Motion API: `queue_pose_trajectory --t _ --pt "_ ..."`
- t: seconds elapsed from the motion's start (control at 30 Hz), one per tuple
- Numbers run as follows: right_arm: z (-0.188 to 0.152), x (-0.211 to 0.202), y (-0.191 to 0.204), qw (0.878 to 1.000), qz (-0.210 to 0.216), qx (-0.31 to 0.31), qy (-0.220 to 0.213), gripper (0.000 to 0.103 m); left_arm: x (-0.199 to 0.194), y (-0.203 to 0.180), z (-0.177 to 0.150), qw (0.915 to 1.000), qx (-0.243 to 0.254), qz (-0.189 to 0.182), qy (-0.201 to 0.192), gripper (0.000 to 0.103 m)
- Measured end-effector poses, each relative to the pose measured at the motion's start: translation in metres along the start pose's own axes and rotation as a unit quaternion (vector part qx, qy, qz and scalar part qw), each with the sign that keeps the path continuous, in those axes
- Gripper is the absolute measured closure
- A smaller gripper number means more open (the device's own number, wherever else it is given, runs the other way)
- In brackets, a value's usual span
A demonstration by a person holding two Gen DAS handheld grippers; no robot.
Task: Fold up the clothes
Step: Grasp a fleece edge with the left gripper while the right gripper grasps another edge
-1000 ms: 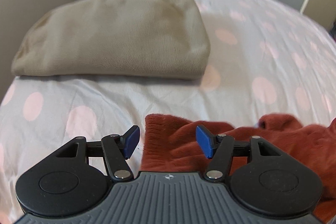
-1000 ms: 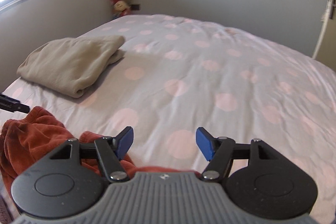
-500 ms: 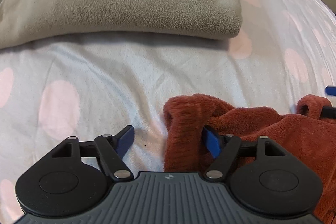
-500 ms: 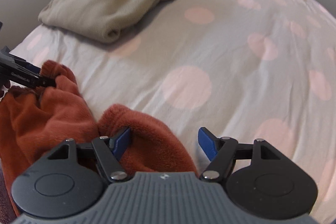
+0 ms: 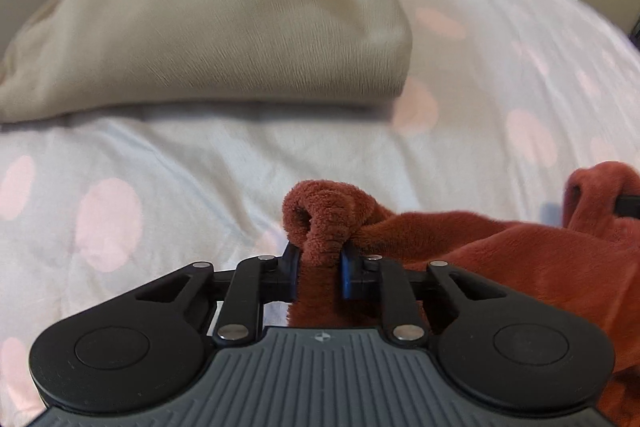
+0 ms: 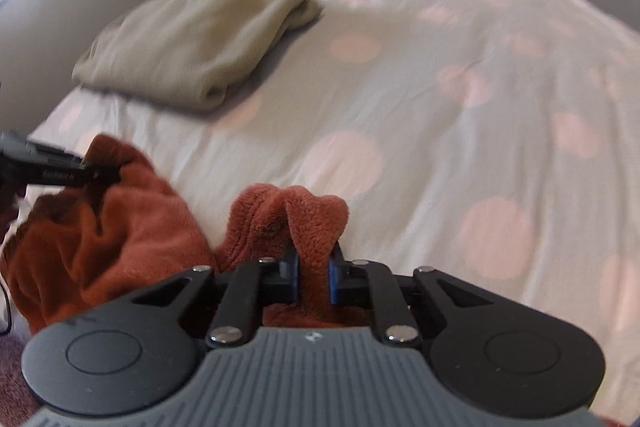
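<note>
1. The left gripper has its two blue-padded fingers pressed together on a bunched fold of a rust-red fleece garment. A rolled tuft of the fleece sticks up just beyond the fingertips.
2. From that pinch the red fleece stretches away to the right of the left fingers, where a second raised tuft shows at the far edge of the view.
3. The right gripper also has its fingers closed on the same red garment, with a lump of fleece standing up between and just past them.
4. The rest of the red fleece sags in a heap to the left of the right fingers, where the other gripper's dark tip touches it.
5. Ahead of both pairs of fingers lies a bed covered in a pale sheet with pink dots.
6. A folded beige garment rests on the bed, well beyond the fingers and to their left.
</note>
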State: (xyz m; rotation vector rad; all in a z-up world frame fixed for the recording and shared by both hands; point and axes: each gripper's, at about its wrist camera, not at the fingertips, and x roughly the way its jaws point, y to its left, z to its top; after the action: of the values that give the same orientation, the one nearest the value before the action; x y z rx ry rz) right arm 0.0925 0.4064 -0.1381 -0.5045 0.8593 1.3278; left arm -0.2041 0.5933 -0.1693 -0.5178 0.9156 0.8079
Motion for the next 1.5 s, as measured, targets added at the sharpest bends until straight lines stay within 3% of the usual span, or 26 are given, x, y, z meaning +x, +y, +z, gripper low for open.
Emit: queue_pose_trajectory --t 0.13,0.27,0.53,0.7,0.8,0.93,1.13,1.17,1.27,1.37,1.5 --pt "-0.001 -0.071 -0.028 0.996 -0.063 0.025 -0.06 0.089 -0.047 0.003 0.0 0.9987 -0.017 0.01 -0.048 0.089" --pt "-0.02 -0.149 -0.064 0.981 -0.135 0.071 -0.118 0.089 -0.095 0.01 0.003 0.9955 -0.033 0.01 -0.088 0.089" --pt "-0.094 -0.28 -0.115 0.932 -0.262 0.157 -0.194 0.089 -0.163 0.017 0.003 0.9887 -0.041 0.037 -0.139 0.089" --pt "-0.14 -0.33 -0.139 0.885 -0.359 0.2 -0.221 0.09 -0.182 0.03 -0.007 0.9858 -0.054 0.063 -0.146 0.089" --pt "-0.168 -0.345 -0.157 0.872 -0.37 0.236 -0.217 0.09 -0.184 0.036 -0.014 0.9861 -0.06 0.062 -0.142 0.089" --pt "-0.193 -0.331 -0.161 0.875 -0.362 0.254 -0.194 0.089 -0.184 0.027 -0.021 0.9874 -0.041 0.069 -0.137 0.089" --pt "-0.234 -0.283 -0.179 0.896 -0.323 0.288 -0.102 0.086 -0.171 0.016 -0.028 0.9892 -0.018 0.093 -0.111 0.089" --pt "-0.24 -0.28 -0.183 0.896 -0.318 0.297 -0.089 0.082 -0.169 0.016 -0.029 0.9892 -0.015 0.098 -0.107 0.089" --pt "-0.259 -0.274 -0.193 0.893 -0.315 0.316 -0.055 0.044 -0.164 0.016 -0.034 0.9896 -0.009 0.107 -0.096 0.089" --pt "-0.269 -0.281 -0.192 0.888 -0.324 0.324 -0.043 0.042 -0.158 0.019 -0.037 0.9906 -0.011 0.108 -0.084 0.089" --pt "-0.261 -0.286 -0.198 0.888 -0.285 0.355 -0.06 0.042 -0.149 0.019 -0.038 0.9912 -0.009 0.11 -0.073 0.089"
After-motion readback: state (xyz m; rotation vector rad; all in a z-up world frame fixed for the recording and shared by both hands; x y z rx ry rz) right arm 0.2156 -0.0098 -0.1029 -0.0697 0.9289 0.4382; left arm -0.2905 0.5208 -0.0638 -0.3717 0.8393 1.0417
